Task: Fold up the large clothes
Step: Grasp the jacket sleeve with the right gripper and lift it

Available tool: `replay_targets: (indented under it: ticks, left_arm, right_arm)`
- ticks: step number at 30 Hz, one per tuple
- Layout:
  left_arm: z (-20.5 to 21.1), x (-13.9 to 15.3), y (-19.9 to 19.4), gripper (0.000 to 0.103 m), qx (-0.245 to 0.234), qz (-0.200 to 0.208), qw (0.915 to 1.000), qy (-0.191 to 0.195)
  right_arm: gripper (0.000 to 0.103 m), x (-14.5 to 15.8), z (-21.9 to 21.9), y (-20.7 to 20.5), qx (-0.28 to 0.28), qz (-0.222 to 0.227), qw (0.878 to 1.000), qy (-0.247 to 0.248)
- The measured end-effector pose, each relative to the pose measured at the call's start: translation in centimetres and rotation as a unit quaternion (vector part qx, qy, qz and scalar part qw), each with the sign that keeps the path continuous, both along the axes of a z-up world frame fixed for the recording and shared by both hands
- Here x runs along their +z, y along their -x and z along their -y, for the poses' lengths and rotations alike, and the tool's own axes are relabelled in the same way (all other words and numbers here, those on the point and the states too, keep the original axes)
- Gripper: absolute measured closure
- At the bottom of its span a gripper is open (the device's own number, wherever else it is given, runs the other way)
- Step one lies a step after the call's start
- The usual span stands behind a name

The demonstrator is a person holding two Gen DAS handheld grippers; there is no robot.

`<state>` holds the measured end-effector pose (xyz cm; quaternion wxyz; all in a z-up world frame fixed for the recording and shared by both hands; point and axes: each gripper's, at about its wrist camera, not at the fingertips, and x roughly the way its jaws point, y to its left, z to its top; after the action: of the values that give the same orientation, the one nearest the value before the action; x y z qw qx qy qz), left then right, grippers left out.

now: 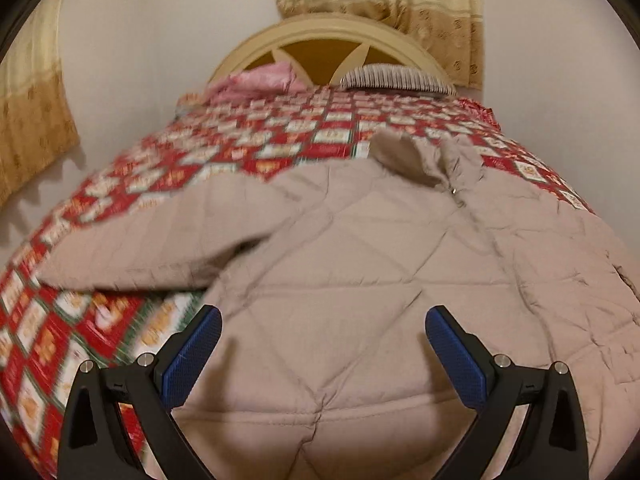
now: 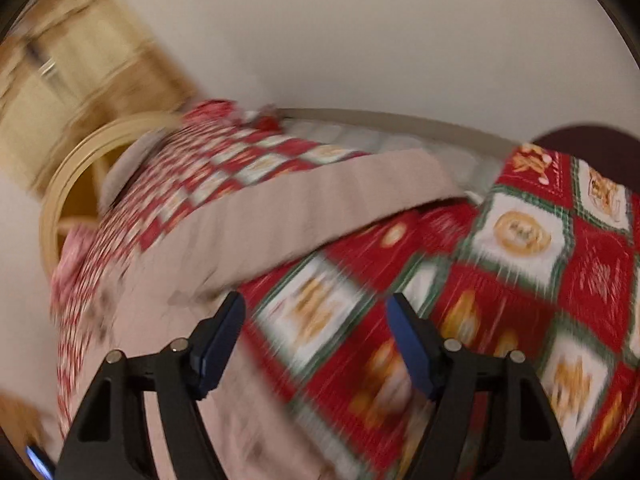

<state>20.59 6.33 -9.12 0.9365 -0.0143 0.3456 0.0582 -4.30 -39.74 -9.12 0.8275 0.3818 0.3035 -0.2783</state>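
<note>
Jaws of the left gripper [image 1: 323, 332] and right gripper [image 2: 316, 330] are standing apart, holding nothing. A padded quilted jacket [image 1: 360, 264] is lying spread on the bed [image 1: 120, 184]: soft, bulky, probably light; its sleeve [image 2: 320, 208], though blurred, is offering a pinchable edge.

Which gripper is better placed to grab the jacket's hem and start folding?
Probably left. The left gripper is open directly over the beige quilted jacket near its hem. The right gripper, also open, faces mostly the red patterned bedspread.
</note>
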Motion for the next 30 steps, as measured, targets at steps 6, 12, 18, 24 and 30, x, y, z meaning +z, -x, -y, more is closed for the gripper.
replay_targets:
  ticks: [6,12,18,24,30]
  left_arm:
    - [-0.3,-2.2,-0.9,0.001,0.0,-0.046,0.9987,0.024]
    - [-0.1,-3.0,-1.5,0.001,0.001,-0.069,0.9974,0.02]
    - [-0.2,-3.2,-1.9,0.001,0.0,-0.075,0.997,0.017]
    - [-0.2,-3.4,-2.2,0.001,-0.002,-0.079,0.9967,0.02]
    - [-0.4,-3.5,-2.2,0.001,-0.004,-0.08,0.9964,0.028]
  right_arm:
    - [0.026,-4.2,6.3,-2.5,-0.078,-0.031,0.994,-0.073]
    - [0.021,-4.5,8.4,-4.5,-0.156,-0.072,0.984,-0.039]
    - [0.019,-5.0,8.9,-6.4,-0.196,-0.162,0.967,-0.022]
    - [0.076,-4.6,8.3,-6.5,-0.165,-0.144,0.976,0.016]
    - [0.092,-2.0,7.9,-3.5,-0.156,-0.04,0.986,0.031]
